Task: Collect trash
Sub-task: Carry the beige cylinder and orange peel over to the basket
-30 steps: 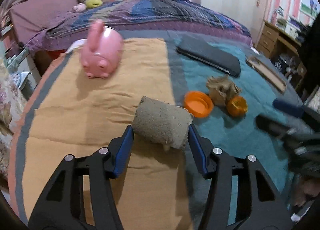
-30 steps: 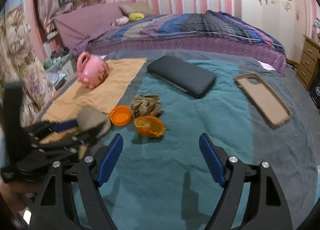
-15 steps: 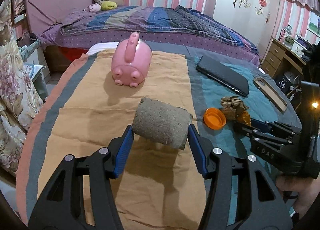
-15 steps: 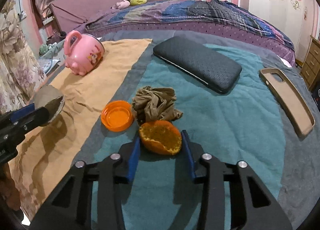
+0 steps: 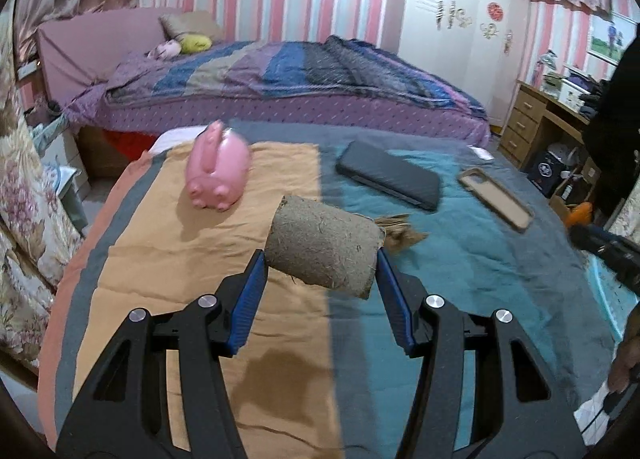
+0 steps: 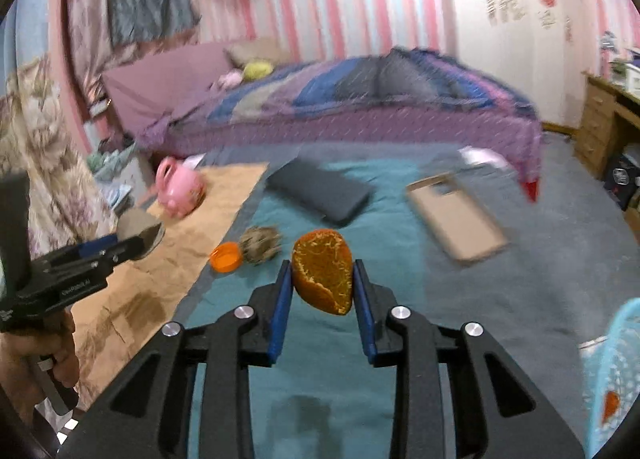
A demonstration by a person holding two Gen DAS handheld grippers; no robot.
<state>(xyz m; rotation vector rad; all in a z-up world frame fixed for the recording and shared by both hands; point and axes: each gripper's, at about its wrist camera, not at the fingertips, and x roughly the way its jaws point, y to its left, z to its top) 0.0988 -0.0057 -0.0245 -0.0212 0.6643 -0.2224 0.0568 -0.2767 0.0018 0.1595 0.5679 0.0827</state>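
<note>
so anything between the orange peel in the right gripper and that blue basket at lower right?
Nothing visible. The right gripper holds the orange peel lifted clear of the blanket. The blue basket sits at the right wrist view's lower right edge; only bare blanket lies between. The phone case lies farther back, off that line.

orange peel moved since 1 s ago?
Yes. The peel is off the blanket, up between the right gripper pads; it lay beside the orange lid.

Left tongs [image 5: 320, 263] sit low-centre in their frame, pads clamped on a grey-brown roll [image 5: 322, 245]. Right tongs [image 6: 322, 283] pinch an orange peel [image 6: 323, 270], raised mid-frame, a bare hand [image 6: 30, 363] at lower left.
</note>
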